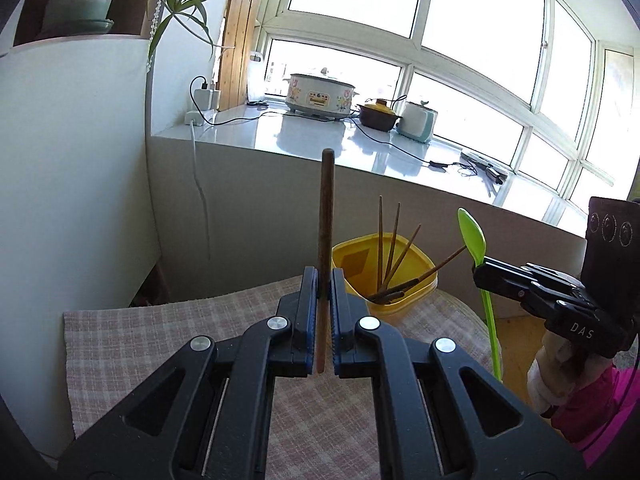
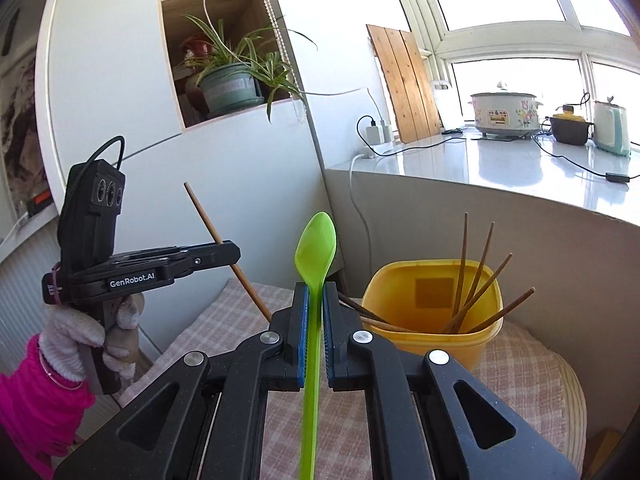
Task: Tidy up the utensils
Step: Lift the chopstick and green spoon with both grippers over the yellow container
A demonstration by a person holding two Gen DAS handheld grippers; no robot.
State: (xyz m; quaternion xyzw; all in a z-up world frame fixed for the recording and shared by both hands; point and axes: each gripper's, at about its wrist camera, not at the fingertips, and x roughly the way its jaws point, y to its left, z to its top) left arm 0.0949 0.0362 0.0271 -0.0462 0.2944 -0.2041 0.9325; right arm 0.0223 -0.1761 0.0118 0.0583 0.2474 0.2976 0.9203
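The left gripper (image 1: 324,280) is clamping a wooden chopstick (image 1: 325,216) upright. The right gripper (image 2: 315,296) is pinching a green plastic spoon (image 2: 316,248), bowl up. Just ahead of both, a yellow tub (image 2: 436,280) is holding more chopsticks (image 2: 472,280).

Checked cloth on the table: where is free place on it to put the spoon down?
The checked cloth lies bare from its left edge to the yellow container, under both grippers. Only the container's corner is crowded; chopsticks lean out over its rim.
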